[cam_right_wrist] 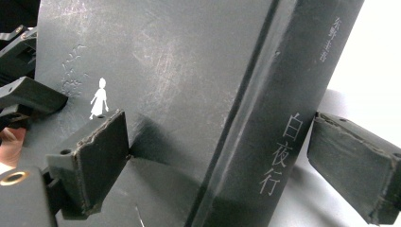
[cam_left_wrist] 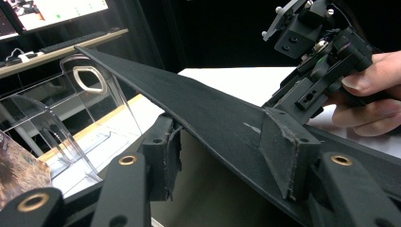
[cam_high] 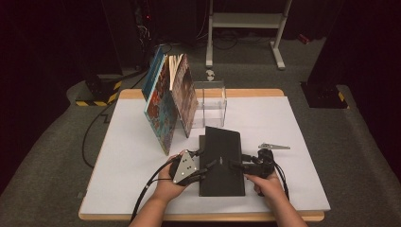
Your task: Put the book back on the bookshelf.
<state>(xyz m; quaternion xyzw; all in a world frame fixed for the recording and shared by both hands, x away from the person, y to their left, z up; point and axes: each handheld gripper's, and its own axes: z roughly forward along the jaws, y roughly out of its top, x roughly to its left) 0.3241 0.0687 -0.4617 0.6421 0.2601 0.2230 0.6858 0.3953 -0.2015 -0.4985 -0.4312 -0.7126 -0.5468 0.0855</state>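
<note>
A person is sitting at the near edge of a white-topped table (cam_high: 127,156), holding a two-jaw gripper in each hand over a black book (cam_high: 222,163) that is lying near the table's front centre.

The left gripper (cam_high: 204,169) is coming in from the book's left side. Its jaws are standing about half open, one pad above and one below the book's cover, which is lifting off the pages; whether the pads are pressing on it is hard to tell.

The right gripper (cam_high: 235,165) is reaching in from the right. Its jaws are standing wide around the spine, which is bearing pale lettering, with a clear gap at the outer pad (cam_right_wrist: 354,161).

Farther back on the left, colourful books (cam_high: 168,101) are leaning upright against each other. Just to their right, a clear plastic stand (cam_high: 210,101) is sitting near the table's far edge.
</note>
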